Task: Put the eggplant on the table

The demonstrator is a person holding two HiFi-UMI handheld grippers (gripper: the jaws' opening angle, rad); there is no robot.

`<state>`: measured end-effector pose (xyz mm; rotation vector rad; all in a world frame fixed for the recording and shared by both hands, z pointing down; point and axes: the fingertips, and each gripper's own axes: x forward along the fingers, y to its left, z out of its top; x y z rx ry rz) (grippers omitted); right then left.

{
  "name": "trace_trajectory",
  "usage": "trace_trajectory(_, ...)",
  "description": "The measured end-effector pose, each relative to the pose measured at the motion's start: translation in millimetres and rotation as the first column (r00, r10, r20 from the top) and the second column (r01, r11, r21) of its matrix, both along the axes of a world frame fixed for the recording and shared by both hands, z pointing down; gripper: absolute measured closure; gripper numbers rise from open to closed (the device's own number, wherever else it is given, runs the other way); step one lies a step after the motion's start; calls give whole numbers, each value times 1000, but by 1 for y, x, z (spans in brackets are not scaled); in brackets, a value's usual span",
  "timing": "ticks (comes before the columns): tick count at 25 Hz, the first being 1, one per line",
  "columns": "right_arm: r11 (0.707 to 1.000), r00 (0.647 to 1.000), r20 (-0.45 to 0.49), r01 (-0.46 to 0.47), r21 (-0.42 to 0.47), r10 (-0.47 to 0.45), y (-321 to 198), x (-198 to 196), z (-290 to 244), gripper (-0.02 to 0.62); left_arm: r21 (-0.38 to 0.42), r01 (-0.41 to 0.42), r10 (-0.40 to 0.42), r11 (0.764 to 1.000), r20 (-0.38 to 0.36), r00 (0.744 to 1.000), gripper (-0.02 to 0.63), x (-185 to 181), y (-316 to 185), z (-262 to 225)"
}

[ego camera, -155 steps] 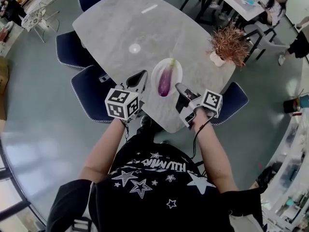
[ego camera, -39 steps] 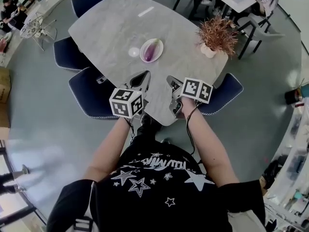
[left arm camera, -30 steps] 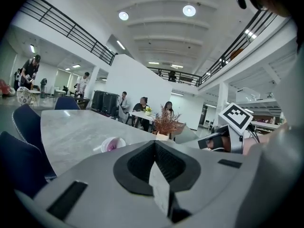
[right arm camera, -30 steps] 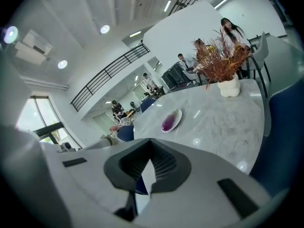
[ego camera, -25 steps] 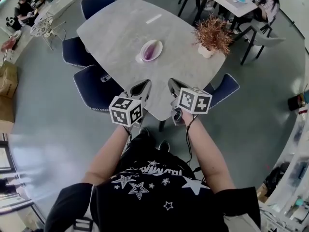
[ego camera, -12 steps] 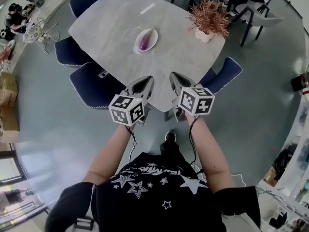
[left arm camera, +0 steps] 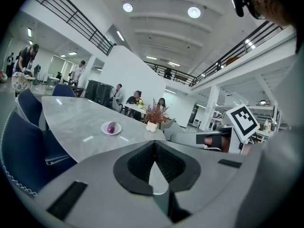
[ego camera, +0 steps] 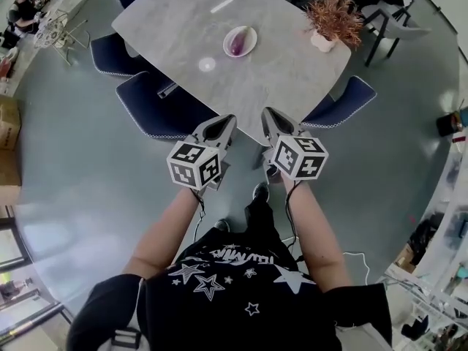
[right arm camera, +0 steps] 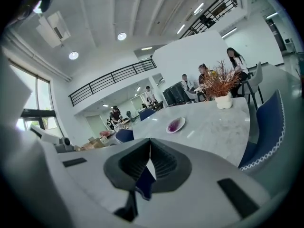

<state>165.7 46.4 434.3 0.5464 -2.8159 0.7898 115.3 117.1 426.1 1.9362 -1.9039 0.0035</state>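
A purple eggplant (ego camera: 238,42) lies on a small white plate (ego camera: 249,34) near the middle of the grey marble table (ego camera: 292,72). The same eggplant (left arm camera: 111,128) shows small and far off in the left gripper view, and the eggplant (right arm camera: 174,125) likewise in the right gripper view. My left gripper (ego camera: 224,121) and right gripper (ego camera: 268,115) hang side by side at the table's near edge, far short of the plate. Both have their jaws pressed together with nothing between them.
A potted dry reddish plant (ego camera: 333,17) stands at the table's right end. Blue chairs (ego camera: 162,108) line the left side, and another chair (ego camera: 342,102) sits at the near right. People sit at far tables (left arm camera: 137,99).
The plate with the eggplant now lies further in on the table than 6 s ago. The person and both grippers have drawn back from the table, so the plate looks smaller and farther.
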Motion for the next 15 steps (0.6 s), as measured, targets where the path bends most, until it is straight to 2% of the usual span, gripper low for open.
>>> trace_trajectory(3, 1000, 1000, 2, -19, -17, 19, 28, 1, -3, 589, 14, -23, 23, 1000, -2, 1000, 598, 4, 24, -5)
trace_trajectory(15, 994, 995, -27, -96, 45, 97, 131, 50, -16, 589, 55, -126, 127, 990, -12, 992, 598, 42, 110, -14)
